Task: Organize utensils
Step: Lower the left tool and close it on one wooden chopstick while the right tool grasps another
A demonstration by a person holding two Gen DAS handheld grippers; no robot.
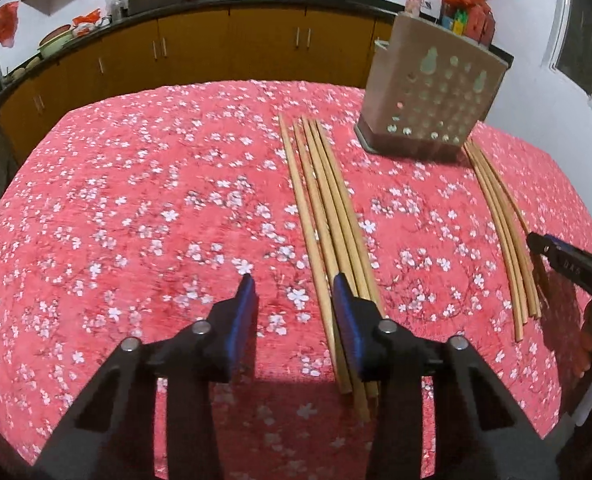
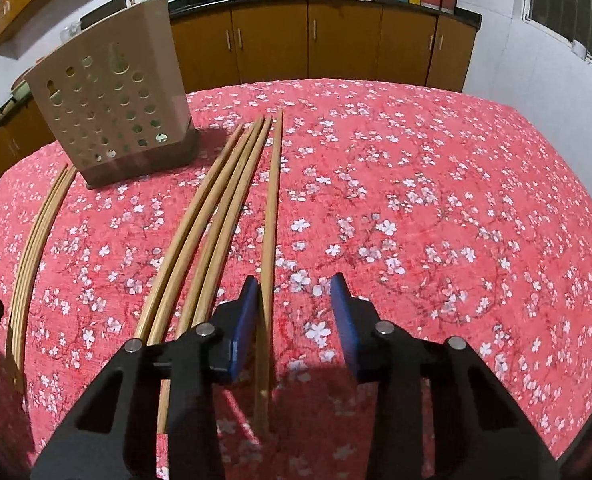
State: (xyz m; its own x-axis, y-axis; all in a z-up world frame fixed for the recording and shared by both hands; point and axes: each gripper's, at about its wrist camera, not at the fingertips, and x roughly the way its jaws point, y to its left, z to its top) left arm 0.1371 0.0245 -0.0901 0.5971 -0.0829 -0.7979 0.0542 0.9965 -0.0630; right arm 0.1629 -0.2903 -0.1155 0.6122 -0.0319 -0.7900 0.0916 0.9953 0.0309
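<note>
Chopsticks lie in two bundles on the red floral cloth [image 1: 135, 200], one left [image 1: 328, 216] and one right [image 2: 215, 216] of the perforated holder [image 1: 428, 108], none visibly inside it, while left gripper [image 1: 291, 304] and right gripper [image 2: 296, 304] hover part-spread, pinching nothing.

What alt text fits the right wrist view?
The right gripper, jaws apart, straddles one chopstick on a red floral tablecloth. More chopsticks lie left; a perforated holder stands behind.
</note>
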